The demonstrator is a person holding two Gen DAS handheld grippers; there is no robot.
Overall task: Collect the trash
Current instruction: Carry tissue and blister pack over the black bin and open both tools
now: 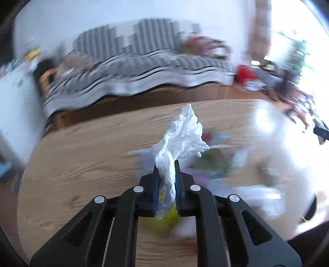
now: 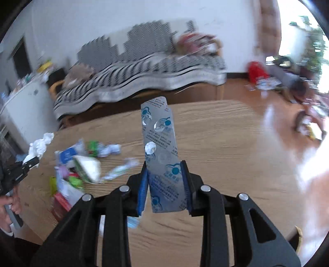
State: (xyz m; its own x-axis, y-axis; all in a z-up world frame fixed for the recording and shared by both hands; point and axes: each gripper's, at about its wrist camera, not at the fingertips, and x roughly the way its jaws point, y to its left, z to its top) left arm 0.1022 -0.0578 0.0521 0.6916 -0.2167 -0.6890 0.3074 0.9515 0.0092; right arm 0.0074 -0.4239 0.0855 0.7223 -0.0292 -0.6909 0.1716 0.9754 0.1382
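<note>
Light wood-grain tabletop (image 2: 216, 143) with a rounded far edge, in a lived-in room. Beyond that far edge, a bed (image 2: 144, 74) under a black-and-white patterned cover (image 1: 133, 74); behind it a white wall (image 2: 102, 18) with grey stepped panels. White cabinet (image 2: 26, 106) off the left edge, red bag (image 2: 256, 70) on the wooden floor (image 2: 236, 90) to the right, bright window glare and a plant (image 2: 314, 47) at far right.

Left claw (image 1: 167, 164) closed down onto a crumpled white tissue (image 1: 183, 133), pinched low between the blue pads (image 1: 156, 184), its loose bulk standing above the fingertips, off the tabletop.

Right claw (image 2: 164, 166) partly closed around a silver blister pack (image 2: 160, 147), gripped by its long edges and standing upright above the tabletop. Blue printing and a round blue logo on the foil, too small to read; several pockets burst open.

Seen sharply only from the right wrist: a litter pile (image 2: 82, 164) near the left edge of the tabletop, with wrappers, a blue-and-white packet (image 2: 68, 155), green and red scraps and wadded paper, plus the left claw with its tissue at the far left. From the left wrist, the same pile (image 1: 205, 168) only a coloured blur behind the tissue.
</note>
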